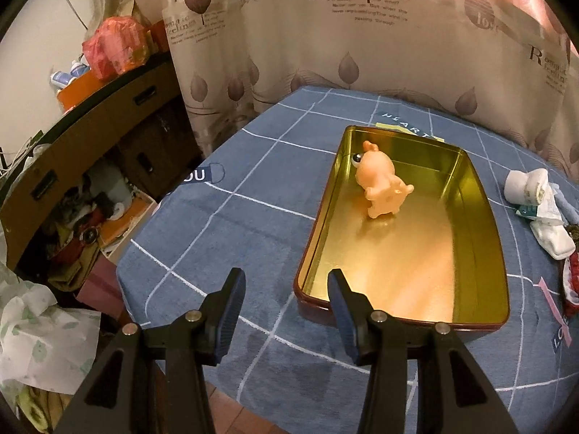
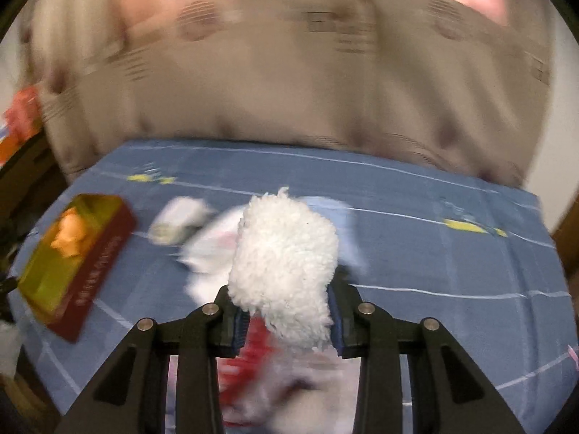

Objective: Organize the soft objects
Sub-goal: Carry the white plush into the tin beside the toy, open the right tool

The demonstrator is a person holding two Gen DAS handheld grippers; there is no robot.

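A gold-lined tin point(image 1: 481, 246) with dark red walls lies on the blue checked cloth, and an orange squishy animal toy point(image 1: 381, 184) stands inside it toward the far end. My left gripper point(image 1: 286, 278) hovers open and empty over the cloth by the tin's near left corner. In the blurred right wrist view my right gripper point(image 2: 286, 300) is shut on a fluffy white soft thing point(image 2: 286, 264), held above the cloth. The tin point(image 2: 97, 264) with the orange toy point(image 2: 70, 237) lies to its left. White rolled socks point(image 1: 528, 188) sit right of the tin.
More white socks point(image 1: 552, 240) and a red-and-white item point(image 1: 571, 282) lie at the cloth's right edge; blurred white and red pieces point(image 2: 253, 358) lie under the right gripper. A leaf-print curtain point(image 1: 325, 36) hangs behind. Cluttered brown boxes point(image 1: 90, 166) stand left of the table.
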